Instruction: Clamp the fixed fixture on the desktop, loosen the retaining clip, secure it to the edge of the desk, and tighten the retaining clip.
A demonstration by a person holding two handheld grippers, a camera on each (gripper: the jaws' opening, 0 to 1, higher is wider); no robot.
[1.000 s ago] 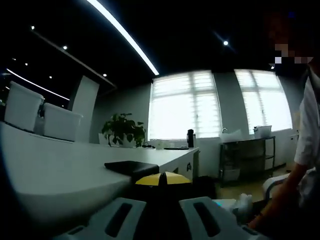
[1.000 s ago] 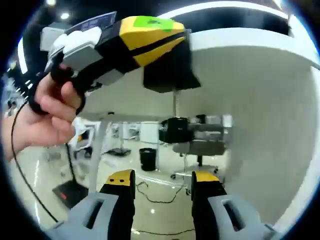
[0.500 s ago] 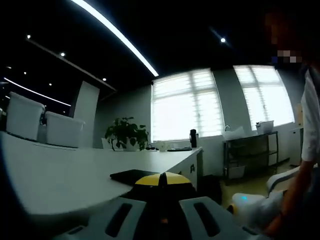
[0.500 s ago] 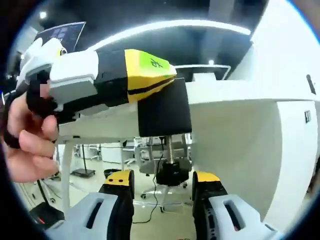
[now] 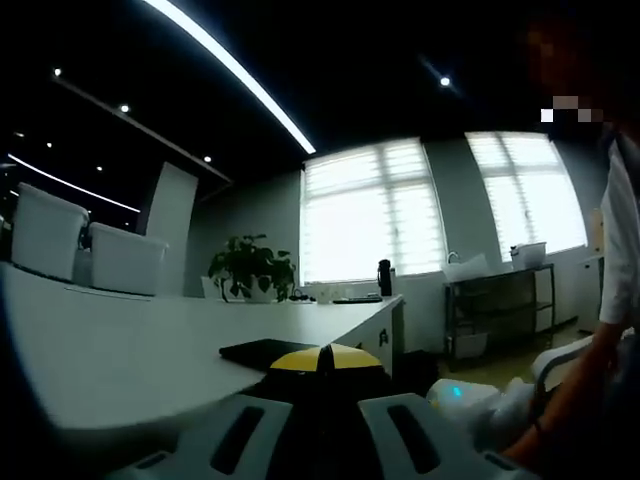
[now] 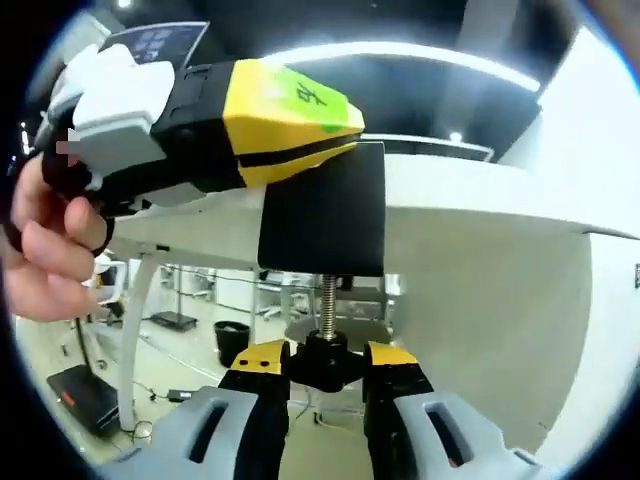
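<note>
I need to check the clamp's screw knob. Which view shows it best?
The right gripper view: the knob sits between the right gripper tips, under the clamp on the desk edge. The left gripper view gives the clamp's top plate.

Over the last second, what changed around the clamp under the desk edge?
The right gripper moved up to the black screw knob and its jaws closed on it; they were open and clear of it before. The left gripper stayed clamped on the black fixture at the desk edge.
</note>
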